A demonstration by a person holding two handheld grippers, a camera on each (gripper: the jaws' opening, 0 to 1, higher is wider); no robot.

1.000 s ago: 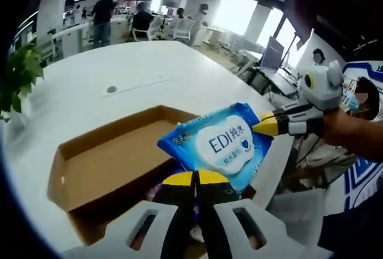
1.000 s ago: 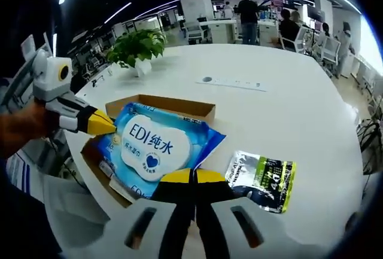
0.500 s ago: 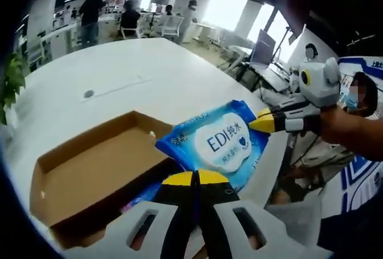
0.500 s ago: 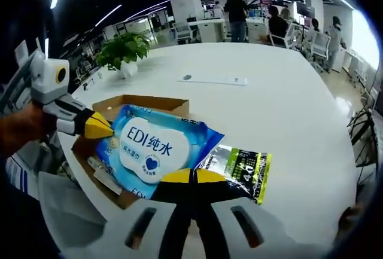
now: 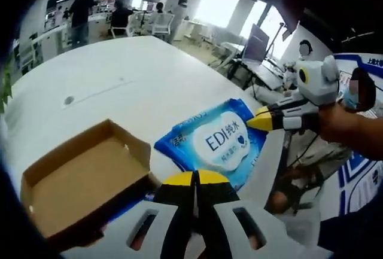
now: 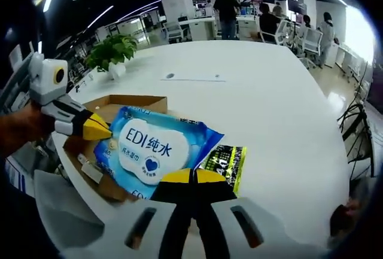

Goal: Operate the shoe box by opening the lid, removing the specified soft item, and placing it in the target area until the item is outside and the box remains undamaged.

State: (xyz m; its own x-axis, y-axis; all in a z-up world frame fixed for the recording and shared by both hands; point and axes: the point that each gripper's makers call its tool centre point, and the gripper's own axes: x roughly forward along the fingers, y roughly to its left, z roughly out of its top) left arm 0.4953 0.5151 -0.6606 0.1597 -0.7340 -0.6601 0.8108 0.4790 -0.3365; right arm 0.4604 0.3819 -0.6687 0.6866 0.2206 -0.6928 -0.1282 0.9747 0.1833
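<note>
A blue wipes pack (image 5: 213, 144) with white "EDI" label hangs in the air between both grippers. My left gripper (image 5: 195, 178) is shut on its near edge, and the right gripper's yellow tip (image 5: 261, 122) pinches its far corner. In the right gripper view the pack (image 6: 149, 148) is clamped by my right gripper (image 6: 192, 176), with the left gripper (image 6: 96, 130) holding its left edge. The open cardboard shoe box (image 5: 78, 175) lies on the white table, left of the pack; the box (image 6: 131, 101) sits partly behind the pack.
A black and green pouch (image 6: 226, 160) lies on the table (image 6: 269, 91), partly under the pack. A potted plant (image 6: 112, 49) stands at the far left edge. People sit at desks in the background. The table edge runs close by the person's arm (image 5: 353, 130).
Both grippers have carried the pack sideways off the box toward the black pouch, which it now partly covers. Both stay shut on it.
</note>
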